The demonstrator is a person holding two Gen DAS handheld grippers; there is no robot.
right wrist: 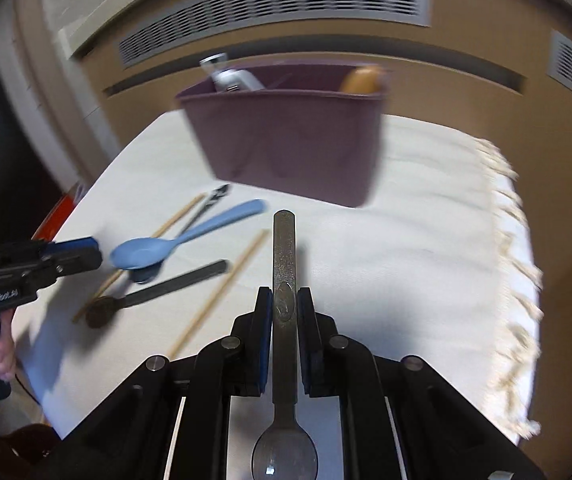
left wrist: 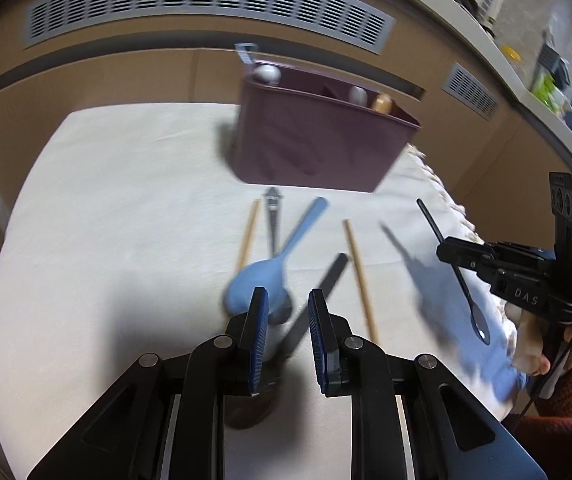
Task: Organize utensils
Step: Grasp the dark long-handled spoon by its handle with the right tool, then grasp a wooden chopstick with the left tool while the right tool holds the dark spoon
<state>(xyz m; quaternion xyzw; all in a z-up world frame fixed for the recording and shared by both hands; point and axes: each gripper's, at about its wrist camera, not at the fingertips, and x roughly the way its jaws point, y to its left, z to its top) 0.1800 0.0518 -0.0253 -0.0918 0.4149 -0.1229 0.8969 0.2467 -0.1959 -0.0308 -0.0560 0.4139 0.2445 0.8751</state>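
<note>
A purple utensil caddy stands at the back of the white cloth with several utensils in it. My right gripper is shut on a dark metal spoon, handle pointing forward, held above the cloth; it also shows in the left wrist view. My left gripper is open and empty, low over a blue spoon and a dark spoon. Two wooden chopsticks and a dark tool lie beside them.
The white cloth has a fringed right edge. A brown cabinet wall with grey vents runs behind the table. A cluttered counter is at the far right.
</note>
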